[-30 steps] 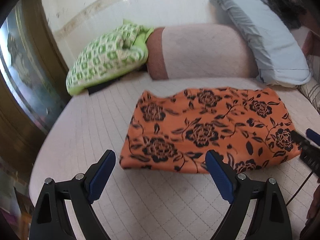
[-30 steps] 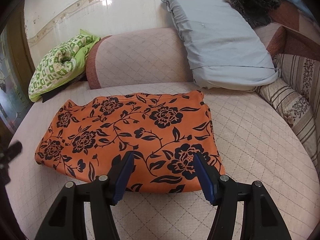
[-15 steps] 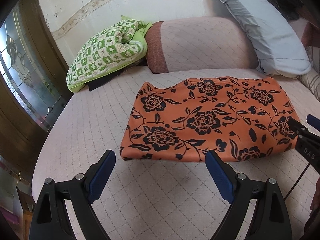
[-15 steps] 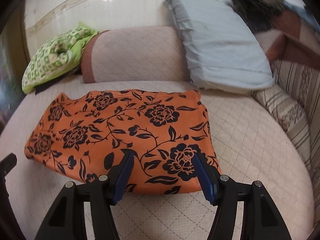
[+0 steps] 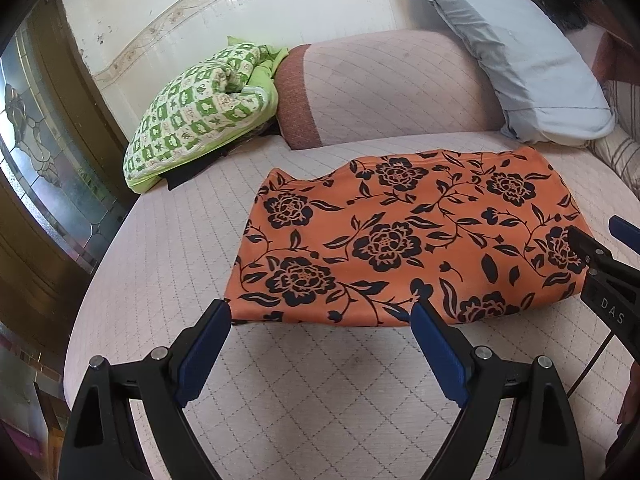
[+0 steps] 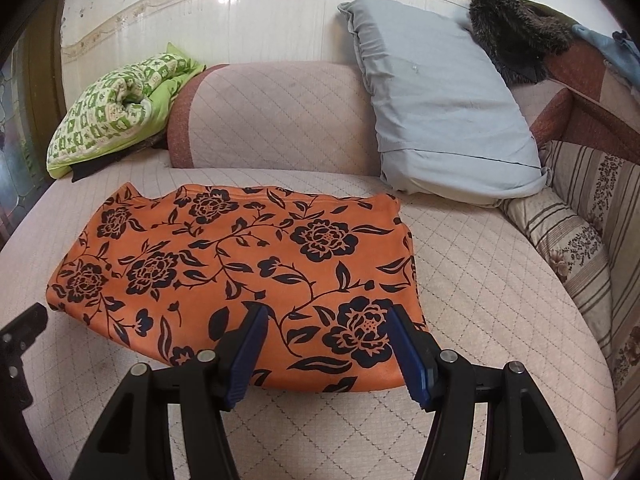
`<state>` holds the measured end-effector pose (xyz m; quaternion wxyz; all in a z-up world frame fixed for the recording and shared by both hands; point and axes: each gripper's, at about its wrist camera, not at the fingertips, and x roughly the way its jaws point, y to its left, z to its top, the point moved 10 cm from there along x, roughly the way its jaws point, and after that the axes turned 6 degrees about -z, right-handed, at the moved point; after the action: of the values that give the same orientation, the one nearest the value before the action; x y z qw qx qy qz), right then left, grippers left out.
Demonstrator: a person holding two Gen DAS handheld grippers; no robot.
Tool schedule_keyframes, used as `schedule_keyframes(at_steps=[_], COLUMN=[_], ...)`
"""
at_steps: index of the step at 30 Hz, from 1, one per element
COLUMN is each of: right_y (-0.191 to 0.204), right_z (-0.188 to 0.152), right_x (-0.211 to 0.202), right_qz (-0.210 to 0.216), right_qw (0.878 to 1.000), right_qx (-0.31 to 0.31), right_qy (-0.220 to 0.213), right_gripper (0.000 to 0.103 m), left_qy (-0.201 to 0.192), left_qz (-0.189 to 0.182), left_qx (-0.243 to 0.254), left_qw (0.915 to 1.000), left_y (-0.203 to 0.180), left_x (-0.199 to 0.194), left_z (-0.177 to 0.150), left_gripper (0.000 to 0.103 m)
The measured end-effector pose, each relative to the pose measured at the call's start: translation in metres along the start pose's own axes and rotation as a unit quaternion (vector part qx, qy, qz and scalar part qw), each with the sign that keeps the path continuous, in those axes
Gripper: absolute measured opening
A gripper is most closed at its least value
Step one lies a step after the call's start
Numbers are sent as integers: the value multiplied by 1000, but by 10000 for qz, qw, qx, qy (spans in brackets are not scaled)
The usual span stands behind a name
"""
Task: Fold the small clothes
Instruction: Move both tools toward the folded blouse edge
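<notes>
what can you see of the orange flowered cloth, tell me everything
The orange cloth carries a black rose-and-vine print and looks soft and thin. It lies flat, already folded into a rough rectangle with a rounded fold along its near edge, on the quilted pink cushion. Nothing grips it: the right tongs hover open over its near right corner, the left tongs open by its near left edge.

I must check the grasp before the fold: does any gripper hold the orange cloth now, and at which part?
Nothing is held. The left gripper and the right gripper both stand open at the near edge of the orange floral cloth, which lies flat on the bed.
</notes>
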<state>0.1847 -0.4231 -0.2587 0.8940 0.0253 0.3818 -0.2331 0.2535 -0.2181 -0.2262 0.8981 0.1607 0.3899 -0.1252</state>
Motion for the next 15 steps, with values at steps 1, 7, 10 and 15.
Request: schedule_keyframes(at_steps=[1, 7, 10, 15], right_y=[0, 0, 1, 1], right_z=[0, -1, -3, -8], right_x=[0, 0, 2, 9], right_qz=[-3, -8, 6, 153], right_qw=[10000, 10000, 10000, 9995], right_qx=[-5, -6, -27, 129], right_qy=[4, 14, 56, 243], right_gripper=[65, 65, 65, 65], left_qy=[3, 30, 124, 319], left_qz=[1, 16, -16, 219], left_qx=[2, -10, -94, -396], left_qw=[10000, 10000, 9999, 9985], left_y=[0, 2, 10, 41], left_x=[1, 4, 12, 26], left_z=[0, -1, -6, -18], left_gripper=[91, 91, 91, 91])
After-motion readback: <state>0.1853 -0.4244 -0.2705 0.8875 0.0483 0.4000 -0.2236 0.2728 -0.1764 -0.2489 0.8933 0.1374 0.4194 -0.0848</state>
